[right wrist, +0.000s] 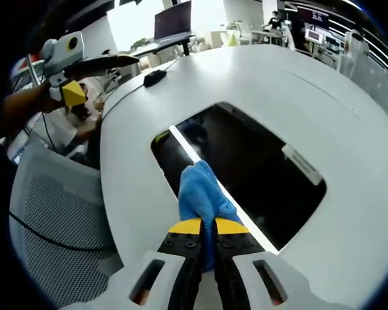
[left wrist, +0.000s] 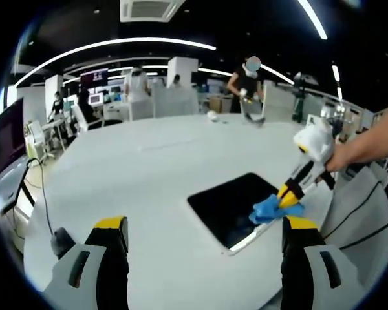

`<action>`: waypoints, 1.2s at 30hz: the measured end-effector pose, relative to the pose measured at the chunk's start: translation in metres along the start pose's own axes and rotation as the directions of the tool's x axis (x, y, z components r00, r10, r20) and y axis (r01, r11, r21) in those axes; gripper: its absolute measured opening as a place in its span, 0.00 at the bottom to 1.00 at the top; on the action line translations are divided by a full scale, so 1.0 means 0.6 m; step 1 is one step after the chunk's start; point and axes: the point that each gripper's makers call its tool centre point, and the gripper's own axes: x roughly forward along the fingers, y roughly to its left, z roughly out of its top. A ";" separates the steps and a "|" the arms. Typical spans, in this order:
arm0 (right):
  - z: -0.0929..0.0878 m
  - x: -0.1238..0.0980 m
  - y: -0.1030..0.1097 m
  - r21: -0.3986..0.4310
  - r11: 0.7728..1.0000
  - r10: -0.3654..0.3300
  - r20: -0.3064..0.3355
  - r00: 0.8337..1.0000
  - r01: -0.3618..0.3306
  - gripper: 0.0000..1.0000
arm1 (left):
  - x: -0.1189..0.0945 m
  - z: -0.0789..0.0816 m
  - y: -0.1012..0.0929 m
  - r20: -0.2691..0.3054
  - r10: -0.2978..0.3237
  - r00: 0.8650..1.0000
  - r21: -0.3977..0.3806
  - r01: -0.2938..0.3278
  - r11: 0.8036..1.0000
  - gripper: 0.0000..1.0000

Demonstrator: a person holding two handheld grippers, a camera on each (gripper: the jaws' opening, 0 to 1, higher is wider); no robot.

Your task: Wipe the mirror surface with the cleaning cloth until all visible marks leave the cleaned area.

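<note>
The left gripper (left wrist: 204,242) stands wide apart, holding nothing, above the white table (left wrist: 136,174). Ahead and right of its fingers lies the dark mirror (left wrist: 236,206). The right gripper (right wrist: 207,227) pinches the blue cloth (right wrist: 204,194) against the mirror's near edge.

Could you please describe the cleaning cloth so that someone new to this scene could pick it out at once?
Find the large white round table, then the dark rectangular mirror lying flat on it. At the mirror's edge, the right gripper pinches a bunched cloth; it is the only bright blue thing there.
</note>
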 end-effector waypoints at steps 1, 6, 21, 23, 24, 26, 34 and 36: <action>-0.002 -0.001 -0.002 0.003 1.000 0.003 -0.002 1.000 -0.003 0.00 | 0.000 0.000 0.000 -0.001 -0.001 1.000 -0.001 0.001 1.000 0.99; -0.012 -0.009 -0.008 0.005 1.000 0.005 -0.009 1.000 -0.005 0.00 | -0.001 -0.003 -0.001 -0.005 0.002 1.000 0.000 -0.002 1.000 0.99; -0.039 -0.032 -0.028 0.005 1.000 0.008 -0.017 1.000 -0.008 0.00 | 0.002 -0.002 -0.008 -0.005 -0.001 1.000 -0.004 0.001 1.000 0.99; -0.043 -0.035 -0.031 0.008 1.000 0.008 -0.017 1.000 -0.008 0.00 | 0.002 -0.002 -0.008 -0.004 0.000 1.000 -0.007 0.000 1.000 0.99; -0.044 -0.036 -0.032 0.009 1.000 0.008 -0.017 1.000 -0.008 0.00 | 0.002 -0.002 -0.008 -0.005 0.001 1.000 -0.007 -0.001 1.000 0.99; -0.046 -0.037 -0.034 0.010 1.000 0.007 -0.019 1.000 -0.007 0.00 | 0.002 -0.002 -0.008 -0.006 0.001 1.000 -0.008 -0.001 1.000 0.99; -0.055 -0.044 -0.039 -0.013 0.999 0.029 -0.033 0.999 -0.030 0.01 | 0.004 -0.003 -0.010 -0.009 -0.001 1.000 -0.008 0.001 1.000 0.99; -0.055 -0.044 -0.038 -0.014 0.999 0.033 -0.036 0.999 -0.033 0.01 | 0.005 -0.004 -0.010 -0.009 -0.002 1.000 -0.008 0.002 1.000 0.99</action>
